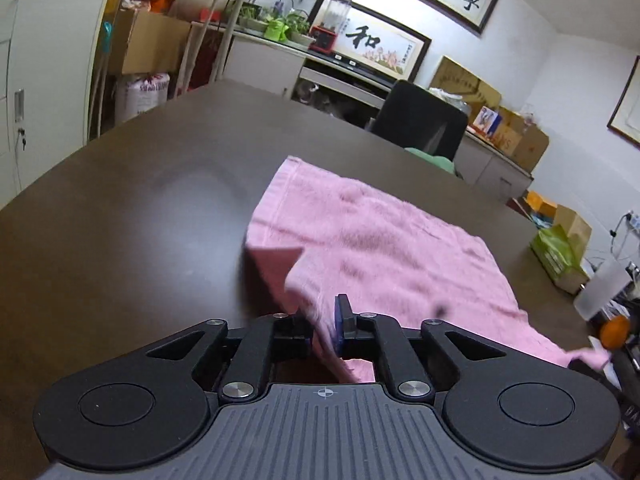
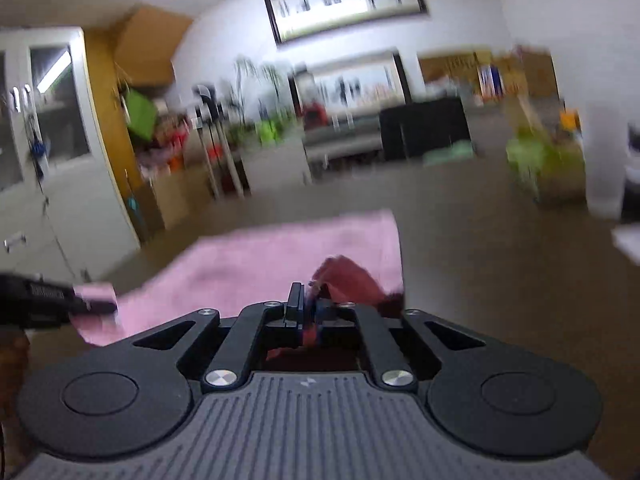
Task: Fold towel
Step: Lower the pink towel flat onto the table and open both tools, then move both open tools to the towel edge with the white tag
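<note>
A pink towel [image 1: 380, 232] lies spread on the dark brown table [image 1: 140, 220], with its near edge lifted toward me and one corner folded over. My left gripper [image 1: 326, 316] has its jaws slightly parted, and the towel's near edge hangs loosely through the gap. The right wrist view is blurred. In it the towel [image 2: 280, 252] stretches out ahead, and my right gripper [image 2: 308, 300] stands a little apart around a bunched, shadowed corner. The left gripper [image 2: 96, 304] shows at the left edge by the towel's other near corner.
A black chair [image 1: 420, 120] stands behind the table's far edge. On the right side are a green bag [image 1: 560, 252], a white container [image 1: 604, 284] and an orange [image 1: 614, 332]. Cabinets, boxes and plants line the walls.
</note>
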`<state>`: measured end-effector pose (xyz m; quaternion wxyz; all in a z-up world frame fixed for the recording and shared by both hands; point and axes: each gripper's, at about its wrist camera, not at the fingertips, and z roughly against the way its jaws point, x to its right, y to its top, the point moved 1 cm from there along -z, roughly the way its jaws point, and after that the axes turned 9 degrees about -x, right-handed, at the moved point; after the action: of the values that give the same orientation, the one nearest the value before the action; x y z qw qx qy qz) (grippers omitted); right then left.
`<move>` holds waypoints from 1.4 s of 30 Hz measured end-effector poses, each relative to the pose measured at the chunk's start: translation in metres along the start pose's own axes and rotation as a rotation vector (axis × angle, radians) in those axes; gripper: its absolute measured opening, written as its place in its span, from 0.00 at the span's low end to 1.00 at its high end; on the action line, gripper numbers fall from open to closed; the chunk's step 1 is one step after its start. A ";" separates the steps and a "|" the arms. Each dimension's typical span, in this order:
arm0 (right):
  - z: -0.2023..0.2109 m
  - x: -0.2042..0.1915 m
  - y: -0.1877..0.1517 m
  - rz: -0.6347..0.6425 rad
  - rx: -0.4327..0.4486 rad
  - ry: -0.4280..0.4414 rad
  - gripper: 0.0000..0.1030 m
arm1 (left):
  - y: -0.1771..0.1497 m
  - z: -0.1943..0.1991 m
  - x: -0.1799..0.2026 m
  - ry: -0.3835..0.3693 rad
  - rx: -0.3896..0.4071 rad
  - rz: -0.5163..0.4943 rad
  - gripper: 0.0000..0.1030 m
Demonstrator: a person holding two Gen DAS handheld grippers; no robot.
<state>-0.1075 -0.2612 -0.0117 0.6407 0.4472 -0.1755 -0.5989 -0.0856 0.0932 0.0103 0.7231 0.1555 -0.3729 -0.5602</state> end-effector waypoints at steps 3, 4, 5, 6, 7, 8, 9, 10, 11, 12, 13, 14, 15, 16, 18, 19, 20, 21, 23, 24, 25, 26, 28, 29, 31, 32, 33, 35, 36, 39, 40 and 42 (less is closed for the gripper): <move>0.023 0.002 -0.009 -0.026 -0.038 -0.007 0.23 | -0.005 0.022 -0.011 0.031 0.056 -0.052 0.25; 0.033 0.004 -0.010 -0.029 -0.027 -0.017 0.30 | -0.005 0.029 -0.014 0.054 0.084 -0.072 0.26; 0.045 0.004 -0.009 -0.026 -0.011 -0.033 0.34 | -0.006 0.036 -0.017 0.077 0.112 -0.092 0.27; 0.056 0.004 -0.008 -0.023 0.006 -0.047 0.35 | -0.006 0.043 -0.019 0.097 0.140 -0.112 0.29; 0.061 0.005 -0.005 -0.022 0.024 -0.045 0.41 | -0.004 0.050 -0.019 0.110 0.166 -0.131 0.30; 0.065 0.006 -0.001 -0.021 0.043 -0.043 0.47 | -0.002 0.056 -0.019 0.122 0.192 -0.151 0.32; 0.070 0.007 0.002 -0.020 0.061 -0.040 0.48 | 0.000 0.061 -0.018 0.133 0.212 -0.169 0.36; 0.073 0.007 0.006 -0.019 0.077 -0.036 0.49 | 0.002 0.062 -0.016 0.139 0.220 -0.180 0.37; 0.068 0.003 0.013 -0.019 0.070 -0.019 0.51 | 0.005 0.062 -0.013 0.142 0.223 -0.187 0.39; 0.062 -0.002 0.019 -0.019 0.061 -0.002 0.51 | 0.009 0.060 -0.012 0.139 0.222 -0.199 0.41; 0.052 -0.006 0.023 -0.012 0.042 0.011 0.51 | 0.013 0.057 -0.011 0.129 0.213 -0.218 0.41; 0.043 -0.008 0.025 -0.006 0.023 0.016 0.52 | 0.014 0.052 -0.009 0.131 0.202 -0.234 0.42; 0.033 -0.011 0.027 0.001 0.002 0.020 0.52 | 0.016 0.046 -0.006 0.135 0.186 -0.256 0.42; 0.017 -0.016 0.029 0.008 -0.037 0.015 0.52 | 0.016 0.038 -0.003 0.142 0.163 -0.284 0.42; -0.008 -0.020 0.030 0.001 -0.098 0.023 0.52 | 0.013 0.021 0.005 0.138 0.109 -0.347 0.42; -0.020 -0.021 0.031 -0.005 -0.129 0.026 0.52 | 0.012 0.012 0.009 0.141 0.080 -0.372 0.42; -0.029 -0.020 0.030 -0.018 -0.159 0.019 0.52 | 0.012 0.005 0.011 0.141 0.058 -0.389 0.42; -0.035 -0.019 0.028 -0.019 -0.177 0.016 0.52 | 0.010 -0.005 0.016 0.143 0.028 -0.415 0.42; -0.050 -0.018 0.023 -0.017 -0.217 -0.009 0.52 | 0.005 -0.019 0.021 0.152 -0.014 -0.450 0.42; -0.056 -0.018 0.020 -0.013 -0.236 -0.026 0.53 | 0.002 -0.025 0.023 0.159 -0.032 -0.469 0.42; -0.055 -0.021 0.016 -0.002 -0.236 -0.025 0.55 | -0.003 -0.026 0.023 0.165 -0.030 -0.490 0.42; -0.053 -0.023 0.014 0.040 -0.248 -0.024 0.56 | -0.007 -0.023 0.022 0.169 -0.026 -0.512 0.42; -0.048 -0.020 0.009 0.056 -0.253 -0.022 0.57 | -0.014 -0.017 0.019 0.168 -0.030 -0.541 0.42; -0.045 -0.019 0.008 0.066 -0.255 -0.017 0.58 | -0.017 -0.017 0.018 0.164 -0.031 -0.544 0.42; -0.044 -0.018 0.007 0.092 -0.258 -0.006 0.61 | -0.021 -0.015 0.017 0.160 -0.026 -0.561 0.43; -0.044 -0.019 0.006 0.105 -0.258 -0.003 0.63 | -0.022 -0.015 0.016 0.159 -0.021 -0.566 0.43; -0.043 -0.020 0.005 0.114 -0.258 0.000 0.65 | -0.023 -0.014 0.015 0.158 -0.015 -0.571 0.45; -0.044 -0.024 0.006 0.132 -0.260 0.001 0.69 | -0.023 -0.013 0.012 0.154 -0.006 -0.572 0.48; -0.043 -0.024 0.006 0.139 -0.260 -0.002 0.69 | -0.022 -0.013 0.011 0.152 -0.004 -0.568 0.52; -0.044 -0.031 0.002 0.208 -0.262 -0.033 0.70 | -0.019 -0.014 0.006 0.148 0.003 -0.557 0.58; -0.044 -0.032 0.001 0.223 -0.262 -0.042 0.70 | -0.019 -0.014 0.005 0.146 0.004 -0.558 0.59; -0.044 -0.036 -0.002 0.254 -0.262 -0.065 0.72 | -0.016 -0.013 0.003 0.140 -0.001 -0.547 0.59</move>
<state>-0.0828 -0.2116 -0.0259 0.7580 0.3146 -0.1716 -0.5450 -0.0871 0.0823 -0.0079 0.5693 0.2882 -0.2658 -0.7226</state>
